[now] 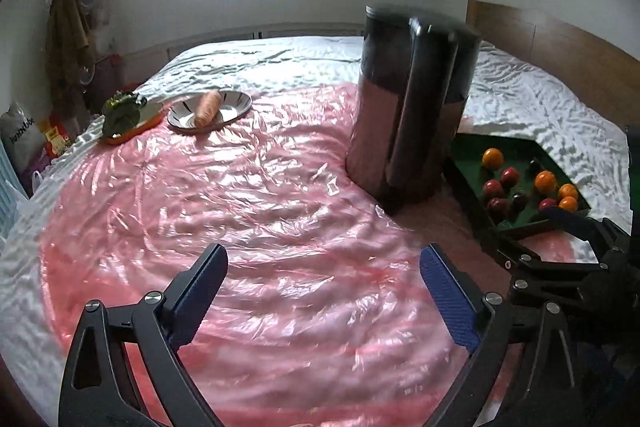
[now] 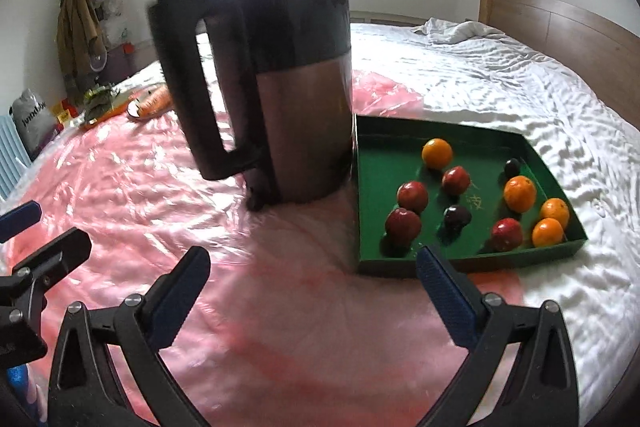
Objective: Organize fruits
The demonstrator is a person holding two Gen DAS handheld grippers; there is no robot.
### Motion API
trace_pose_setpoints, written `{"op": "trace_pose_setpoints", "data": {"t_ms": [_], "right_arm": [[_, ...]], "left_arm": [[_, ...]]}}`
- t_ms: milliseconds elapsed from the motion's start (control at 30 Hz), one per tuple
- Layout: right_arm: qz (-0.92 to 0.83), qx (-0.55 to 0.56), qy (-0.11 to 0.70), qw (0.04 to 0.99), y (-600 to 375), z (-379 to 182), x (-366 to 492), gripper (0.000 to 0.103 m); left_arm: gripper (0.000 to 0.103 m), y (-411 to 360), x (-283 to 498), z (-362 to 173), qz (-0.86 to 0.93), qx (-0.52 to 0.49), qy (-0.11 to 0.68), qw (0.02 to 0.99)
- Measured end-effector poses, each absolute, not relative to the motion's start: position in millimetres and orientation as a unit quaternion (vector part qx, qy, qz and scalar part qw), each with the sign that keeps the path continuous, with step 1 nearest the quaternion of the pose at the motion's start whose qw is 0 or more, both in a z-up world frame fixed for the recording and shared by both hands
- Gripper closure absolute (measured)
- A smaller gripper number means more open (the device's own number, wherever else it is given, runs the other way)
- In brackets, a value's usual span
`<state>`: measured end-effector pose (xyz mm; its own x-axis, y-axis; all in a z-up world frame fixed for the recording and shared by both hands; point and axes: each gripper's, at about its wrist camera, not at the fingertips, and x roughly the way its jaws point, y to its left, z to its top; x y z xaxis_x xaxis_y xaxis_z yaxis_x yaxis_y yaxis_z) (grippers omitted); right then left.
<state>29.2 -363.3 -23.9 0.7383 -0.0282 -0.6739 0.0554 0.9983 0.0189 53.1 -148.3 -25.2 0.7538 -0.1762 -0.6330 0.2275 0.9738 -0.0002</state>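
Far left on the bed (image 1: 280, 59): orange tray (image 1: 132, 131) of greens, steel plate (image 1: 232, 113) with carrot (image 1: 207, 108). Centre: tall dark jug (image 2: 288, 87), blocking. Right, touching it: green tray (image 2: 376, 163) with oranges (image 2: 437, 153), apples (image 2: 412, 196), plums (image 2: 457, 217). Near: left gripper (image 1: 322, 297) and right gripper (image 2: 312, 297), both spread wide, empty, hovering above pink plastic sheet (image 1: 260, 227).

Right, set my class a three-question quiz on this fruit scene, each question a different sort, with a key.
1. True or false: the right tongs grip an orange.
2. How many oranges lie in the green tray?
A) two B) four C) six
3. Fill in: the kettle stands on the tray's ____ side, seen from the right wrist.

Key: 1 false, both tongs are open and empty, the left tongs too. 2 B. 3 left.
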Motion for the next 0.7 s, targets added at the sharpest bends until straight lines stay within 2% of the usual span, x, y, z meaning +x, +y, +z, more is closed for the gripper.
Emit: {"op": "trace_pose_setpoints", "data": {"t_ms": [267, 700], "right_arm": [[-0.042, 0.006, 0.337, 0.940, -363, 13, 13, 0.000], [-0.052, 0.007, 0.327, 0.943, -365, 28, 6, 0.000]], "left_arm": [[0.008, -144, 39, 12, -0.113, 0.057, 0.302, 0.945], [0.008, -125, 39, 17, -0.097, 0.055, 0.304, 0.946]]}}
